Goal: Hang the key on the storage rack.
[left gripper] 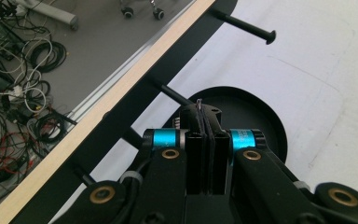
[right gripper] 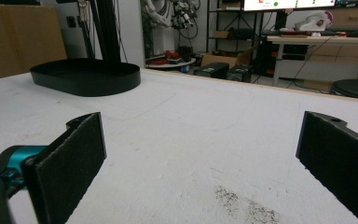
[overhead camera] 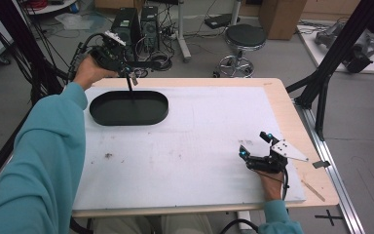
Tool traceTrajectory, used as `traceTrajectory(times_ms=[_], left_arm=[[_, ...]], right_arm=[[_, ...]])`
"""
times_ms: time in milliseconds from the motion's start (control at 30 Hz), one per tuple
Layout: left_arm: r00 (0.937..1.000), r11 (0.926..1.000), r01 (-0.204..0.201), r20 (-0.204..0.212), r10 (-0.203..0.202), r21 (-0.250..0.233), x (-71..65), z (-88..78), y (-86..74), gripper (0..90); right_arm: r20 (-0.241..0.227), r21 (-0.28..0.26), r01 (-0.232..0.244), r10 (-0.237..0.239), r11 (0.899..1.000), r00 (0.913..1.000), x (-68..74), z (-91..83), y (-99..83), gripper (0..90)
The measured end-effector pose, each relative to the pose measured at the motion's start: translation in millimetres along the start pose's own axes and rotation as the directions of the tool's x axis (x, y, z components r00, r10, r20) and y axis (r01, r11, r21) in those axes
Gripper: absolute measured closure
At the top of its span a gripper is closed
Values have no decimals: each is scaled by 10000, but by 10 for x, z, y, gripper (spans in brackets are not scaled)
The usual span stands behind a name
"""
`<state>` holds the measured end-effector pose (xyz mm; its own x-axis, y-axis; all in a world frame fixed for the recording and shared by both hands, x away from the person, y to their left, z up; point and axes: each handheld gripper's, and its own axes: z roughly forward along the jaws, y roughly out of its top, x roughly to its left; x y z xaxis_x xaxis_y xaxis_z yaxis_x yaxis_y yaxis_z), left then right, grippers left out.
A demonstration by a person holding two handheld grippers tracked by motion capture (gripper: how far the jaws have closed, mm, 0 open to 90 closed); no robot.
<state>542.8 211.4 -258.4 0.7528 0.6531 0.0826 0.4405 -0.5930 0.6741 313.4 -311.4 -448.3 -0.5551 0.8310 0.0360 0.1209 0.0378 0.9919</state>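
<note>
While the left gripper (overhead camera: pixel 129 73) hangs over the black tray (overhead camera: pixel 126 118), pinching a thin black stick (overhead camera: pixel 131 87) that points down into it, the right gripper (overhead camera: pixel 254 144) rests wide open on the table (overhead camera: pixel 195 146). I think only the letting go is left.

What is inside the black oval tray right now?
The black oval tray looks bare inside in the high view. The left gripper, shut on a thin dark piece, hangs above its far rim; the near wall hides a floor strip.

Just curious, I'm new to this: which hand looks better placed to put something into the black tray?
Left. The left gripper, shut on a thin pin, hangs above the black tray; the right gripper rests open, far off.
</note>
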Motion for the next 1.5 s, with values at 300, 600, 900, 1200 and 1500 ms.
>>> traceTrajectory(times_ms=[300, 600, 900, 1200, 1500], left_arm=[[9998, 9999, 88, -204, -90, -106, 29, 40, 2, 883], [9991, 9995, 107, -398, -119, -299, 45, 66, 9, 882], [9988, 9936, -126, -494, 70, -1124, 60, 14, 6, 673], [9998, 9573, -8, -171, -43, -2891, -164, -303, -86, 17], [9972, 8905, -278, 497, 565, -4541, -690, -743, -699, 17]], right_arm=[[-11, 22, -23, 23, 10000, 10000, -1, -1, 0, 5], [-5, 34, -2, 2, 10000, 10000, 5, -2, -1, 5], [-1, 35, 28, -28, 10000, 10000, 3, -1, -1, 5], [11, 51, -61, 61, 10000, 10000, -3, 2, -3, 6], [-59, 101, -25, 25, 9999, 10000, -1, 5, -2, 5]])
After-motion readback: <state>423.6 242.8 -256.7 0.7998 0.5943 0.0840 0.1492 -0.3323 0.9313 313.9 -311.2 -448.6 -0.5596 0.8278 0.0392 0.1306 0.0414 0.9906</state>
